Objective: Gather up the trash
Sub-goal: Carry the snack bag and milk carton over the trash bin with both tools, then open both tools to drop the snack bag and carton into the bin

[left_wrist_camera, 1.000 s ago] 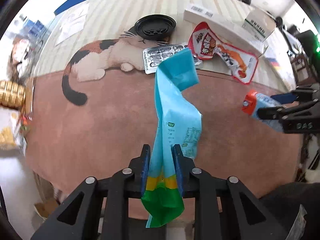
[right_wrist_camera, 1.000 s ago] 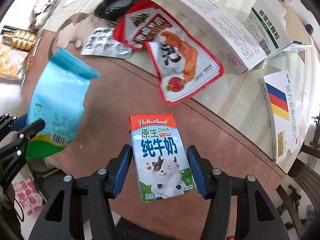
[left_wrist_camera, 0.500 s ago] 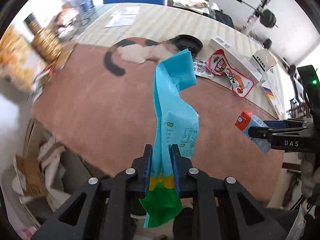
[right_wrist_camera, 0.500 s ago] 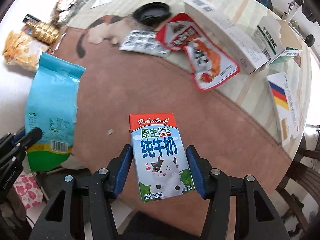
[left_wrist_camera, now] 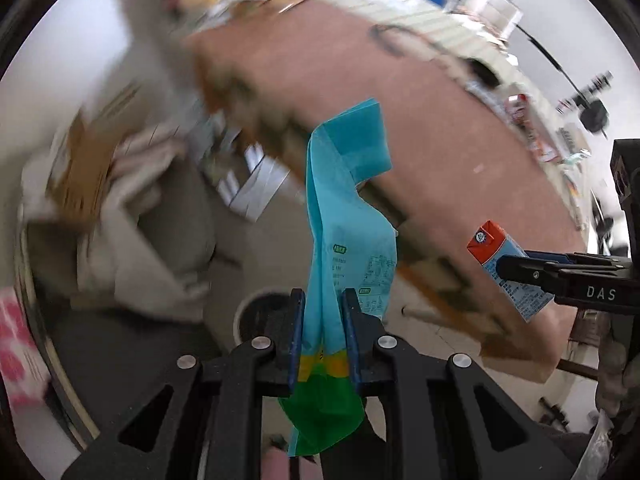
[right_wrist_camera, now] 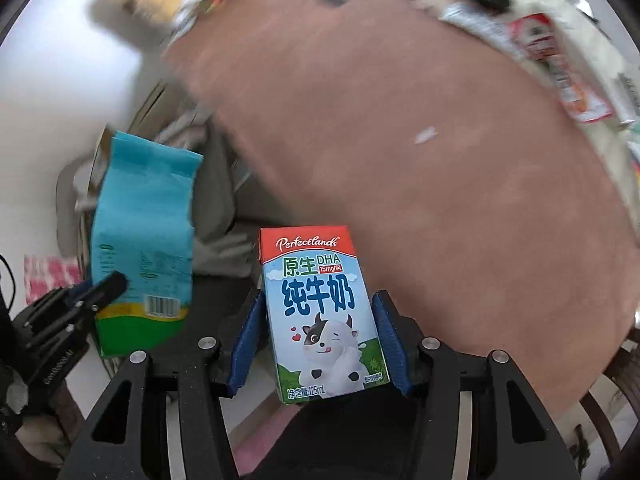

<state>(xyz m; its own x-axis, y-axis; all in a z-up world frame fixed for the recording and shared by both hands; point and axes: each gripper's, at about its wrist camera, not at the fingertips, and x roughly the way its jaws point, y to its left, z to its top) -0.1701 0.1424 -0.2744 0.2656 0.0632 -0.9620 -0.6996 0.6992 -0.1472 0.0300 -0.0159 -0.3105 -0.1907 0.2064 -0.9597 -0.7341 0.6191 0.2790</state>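
Left wrist view: the left claw (left_wrist_camera: pixel 322 316) is closed on a flattened blue snack bag (left_wrist_camera: pixel 348 216), gripping it near its lower end, where a yellow band and a green base hang below the fingers. Above the grip the bag rises limp and creased; its torn top folds over to one side, and small printed panels show on its face. Beyond the bag lies the desk (left_wrist_camera: pixel 432 120), covered in reddish-brown cloth; its far part is blurred. To the bag's left, below the desk edge, blurred cardboard and pale paper are heaped on the floor. To the bag's right, the right claw (left_wrist_camera: pixel 516 270) holds a milk carton (left_wrist_camera: pixel 506 270), seen edge-on with its orange-red top toward the desk.

Right wrist view: the right claw (right_wrist_camera: pixel 318 332) clamps the milk carton (right_wrist_camera: pixel 320 312) between its blue-padded fingers, upright, front face to the camera. The carton has a red top band with white script, a pale blue field with large blue characters, a cartoon cow on green grass, and the mark 125mL at its foot. It is held off the desk (right_wrist_camera: pixel 420 208), just in front of the near edge. To the carton's left, the left claw (right_wrist_camera: pixel 104 286) pinches the snack bag (right_wrist_camera: pixel 142 236), whose back shows a barcode above the yellow and green bands. Blurred wrappers lie along the desk's far side.
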